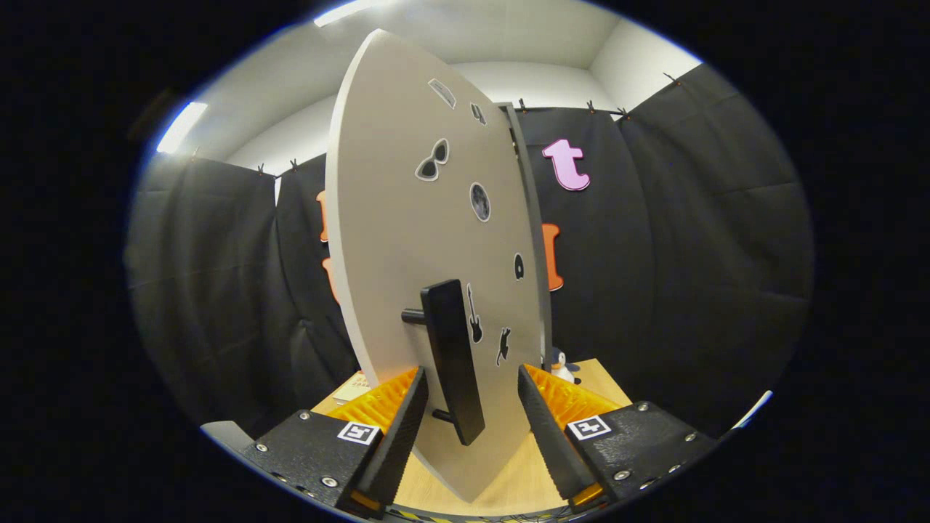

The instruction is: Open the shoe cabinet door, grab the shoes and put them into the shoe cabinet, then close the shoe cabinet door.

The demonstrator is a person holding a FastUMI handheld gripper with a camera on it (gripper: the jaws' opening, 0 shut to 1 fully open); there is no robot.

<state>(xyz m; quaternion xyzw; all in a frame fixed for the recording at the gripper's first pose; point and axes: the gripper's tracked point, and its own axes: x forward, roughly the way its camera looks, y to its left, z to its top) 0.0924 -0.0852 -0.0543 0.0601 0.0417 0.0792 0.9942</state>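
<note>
The shoe cabinet door (407, 240) is a pale grey panel with several small stickers, swung out toward me and seen nearly edge-on. Its black bar handle (454, 359) stands upright on two short posts. My gripper (471, 396) is open, with the handle in the gap between the two fingers and touching neither. The left finger (403, 421) sits just left of the handle and in front of the door face. The right finger (545, 421) is well clear of the handle on its right. The cabinet's edge (527, 218) shows behind the door.
A light wooden tabletop (508, 472) lies below the door and fingers. A small penguin figure (561, 365) stands on it beyond the right finger. A pale flat item (354, 388) lies on the table beyond the left finger. Black cloth walls surround the booth.
</note>
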